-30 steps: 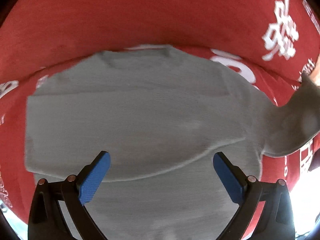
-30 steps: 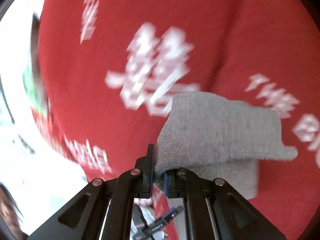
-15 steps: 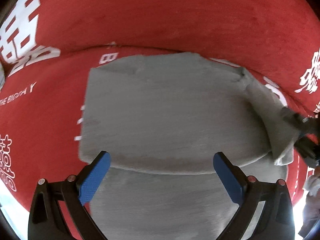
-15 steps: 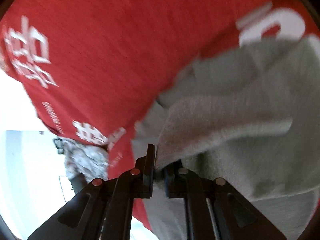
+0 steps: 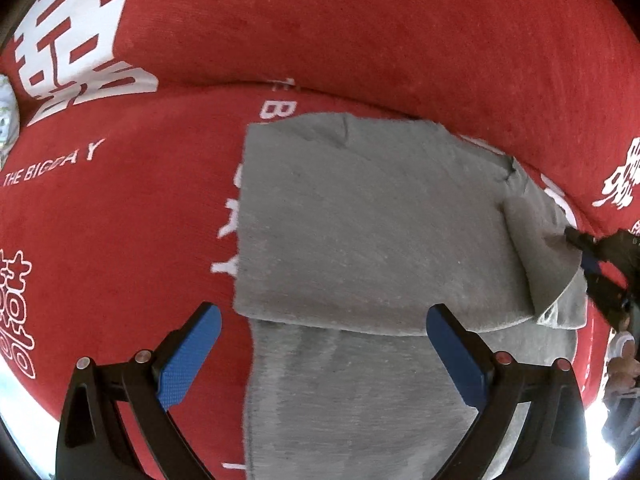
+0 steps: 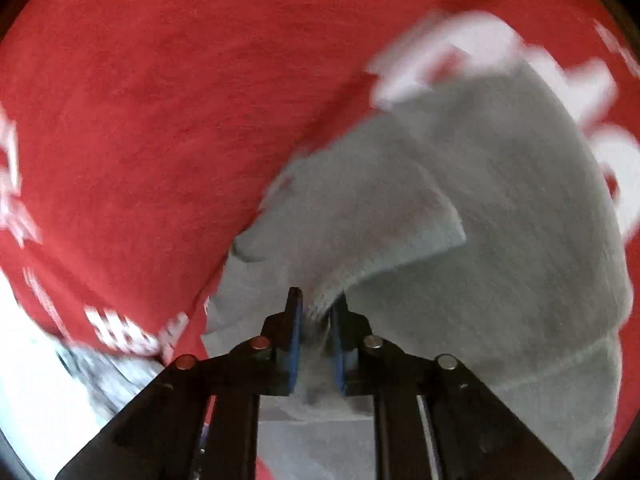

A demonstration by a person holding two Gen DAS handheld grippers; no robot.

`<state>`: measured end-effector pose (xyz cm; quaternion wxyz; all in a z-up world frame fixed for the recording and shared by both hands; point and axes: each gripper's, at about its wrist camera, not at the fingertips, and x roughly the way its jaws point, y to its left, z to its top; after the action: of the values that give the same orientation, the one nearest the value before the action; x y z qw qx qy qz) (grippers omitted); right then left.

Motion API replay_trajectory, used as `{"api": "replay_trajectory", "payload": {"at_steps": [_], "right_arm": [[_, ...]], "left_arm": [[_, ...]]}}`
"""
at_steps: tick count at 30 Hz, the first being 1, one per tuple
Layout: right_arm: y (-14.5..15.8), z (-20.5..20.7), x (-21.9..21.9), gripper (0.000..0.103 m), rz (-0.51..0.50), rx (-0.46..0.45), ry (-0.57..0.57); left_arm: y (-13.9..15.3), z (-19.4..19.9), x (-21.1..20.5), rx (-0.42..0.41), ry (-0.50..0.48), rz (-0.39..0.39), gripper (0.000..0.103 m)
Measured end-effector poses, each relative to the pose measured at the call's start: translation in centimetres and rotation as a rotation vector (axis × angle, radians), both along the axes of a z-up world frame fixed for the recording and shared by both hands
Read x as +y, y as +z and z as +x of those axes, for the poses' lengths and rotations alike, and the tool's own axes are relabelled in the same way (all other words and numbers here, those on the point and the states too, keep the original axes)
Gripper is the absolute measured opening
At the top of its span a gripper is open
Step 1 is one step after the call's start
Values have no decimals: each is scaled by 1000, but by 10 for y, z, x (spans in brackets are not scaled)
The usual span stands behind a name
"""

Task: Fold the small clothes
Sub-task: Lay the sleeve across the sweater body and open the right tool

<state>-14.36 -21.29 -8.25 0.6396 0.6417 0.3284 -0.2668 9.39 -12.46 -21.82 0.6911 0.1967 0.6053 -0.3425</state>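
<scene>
A small grey knit sweater [image 5: 360, 232] lies on a red blanket [image 5: 120, 240] with white lettering. One layer is folded over the part nearer me. My left gripper [image 5: 324, 316] hovers wide open just above that fold edge, touching nothing. At the sweater's right side the grey sleeve [image 5: 540, 248] is laid back over the body, and my right gripper [image 5: 592, 256] is at its end. In the right wrist view the right gripper [image 6: 316, 304] has its blue pads slightly apart and easing open, with the sleeve [image 6: 360, 224] still filling the gap.
The red blanket rises in a padded ridge [image 5: 360, 40] behind the sweater. A patterned cloth [image 5: 6, 120] shows at the far left edge. Bright floor [image 6: 36, 380] lies beyond the blanket's near edge, and a person's hand [image 5: 624, 360] is at the right.
The right gripper carried the sleeve in from the side and laid it over the sweater's body; its pads have parted a little. The left gripper slid sideways, so the sweater now sits further right in its view.
</scene>
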Motion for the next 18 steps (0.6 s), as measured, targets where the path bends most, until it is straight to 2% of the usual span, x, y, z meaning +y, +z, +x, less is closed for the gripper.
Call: {"api": "replay_trajectory", "payload": {"at_steps": [3, 7, 11, 12, 13, 15, 18], "right_arm": [[28, 56, 23, 14, -155, -13, 280], [28, 116, 76, 14, -245, 48, 595], [8, 135, 114, 17, -260, 162, 757], [5, 134, 118, 21, -253, 175, 770], [2, 132, 120, 43, -228, 178, 777], [2, 123, 121, 74, -200, 156, 757], [13, 101, 114, 74, -175, 101, 707]], "left_arm": [[5, 8, 11, -9, 15, -2, 103], [6, 18, 28, 0, 39, 13, 103], [3, 15, 29, -2, 41, 16, 103], [3, 14, 29, 1, 38, 16, 103], [3, 14, 29, 4, 36, 16, 103], [7, 16, 38, 14, 27, 19, 103], [8, 9, 34, 21, 13, 18, 103]]}}
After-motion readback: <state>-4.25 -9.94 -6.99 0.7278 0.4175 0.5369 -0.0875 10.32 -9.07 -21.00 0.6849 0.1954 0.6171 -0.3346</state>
